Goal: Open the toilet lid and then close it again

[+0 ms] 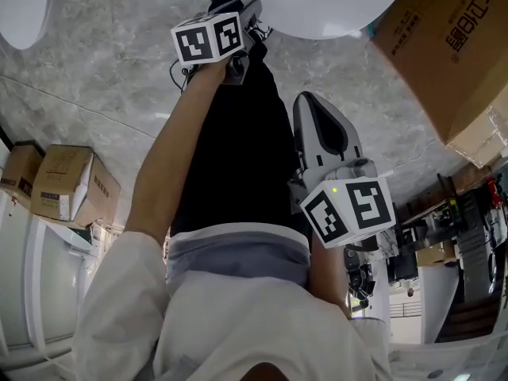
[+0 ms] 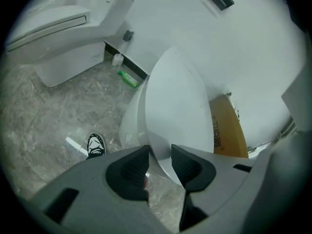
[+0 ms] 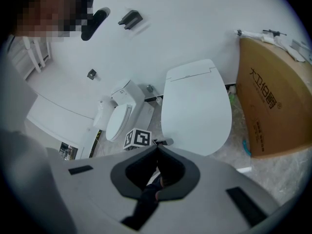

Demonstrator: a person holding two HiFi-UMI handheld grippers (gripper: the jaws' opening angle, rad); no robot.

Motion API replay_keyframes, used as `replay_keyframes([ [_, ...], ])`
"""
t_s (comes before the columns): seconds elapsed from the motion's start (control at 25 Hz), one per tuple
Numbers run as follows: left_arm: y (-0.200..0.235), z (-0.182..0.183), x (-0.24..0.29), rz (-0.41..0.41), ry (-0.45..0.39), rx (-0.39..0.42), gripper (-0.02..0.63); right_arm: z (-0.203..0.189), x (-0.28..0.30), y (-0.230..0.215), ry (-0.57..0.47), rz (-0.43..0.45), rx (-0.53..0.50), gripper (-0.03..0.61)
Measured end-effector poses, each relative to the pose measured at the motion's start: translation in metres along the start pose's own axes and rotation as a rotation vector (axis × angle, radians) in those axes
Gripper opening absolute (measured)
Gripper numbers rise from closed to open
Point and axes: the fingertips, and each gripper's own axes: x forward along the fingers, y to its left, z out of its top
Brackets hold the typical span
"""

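Note:
The white toilet lid [image 1: 333,6] lies low over its bowl, seen whole in the right gripper view [image 3: 197,106]. My left gripper [image 1: 252,21] reaches forward to the lid's front edge at the end of the outstretched arm. In the left gripper view the lid's front tip [image 2: 178,106] runs down between the dark pads [image 2: 130,168], which sit against it, so the left gripper [image 2: 160,164] is shut on the lid. My right gripper [image 1: 313,101] hangs lower beside the person's dark trouser leg, apart from the toilet. Its fingertips meet [image 3: 157,149] with nothing between them.
A large cardboard box [image 1: 452,46] stands right of the toilet, close to the lid [image 3: 270,106]. A second toilet [image 2: 58,28] stands further along the wall, with a green bottle [image 2: 128,79] on the marble floor. Smaller boxes [image 1: 71,185] sit at the left. The person's shoe [image 2: 96,145] is beside the bowl.

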Motion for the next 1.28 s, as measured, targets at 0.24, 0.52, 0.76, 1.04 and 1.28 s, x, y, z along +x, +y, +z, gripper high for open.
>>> replay_keyframes([
  [0.24,-0.001,-0.001,-0.005,0.032,0.012,0.081,0.109,0.001,0.0,-0.003,0.005,0.003,0.006,0.011],
  [0.52,-0.006,0.0,-0.007,0.037,0.015,0.074,0.103,0.002,0.001,-0.005,0.015,0.017,0.004,0.011],
  [0.76,-0.012,0.002,-0.019,0.046,-0.001,0.066,0.101,0.003,-0.001,-0.004,0.021,0.027,-0.001,0.011],
  [1.04,-0.024,0.005,-0.029,0.057,-0.02,0.068,0.1,0.002,-0.002,-0.008,0.036,0.046,-0.017,0.011],
  [1.28,-0.034,0.01,-0.04,0.055,-0.033,0.086,0.1,0.005,-0.003,-0.002,0.039,0.059,-0.032,0.011],
])
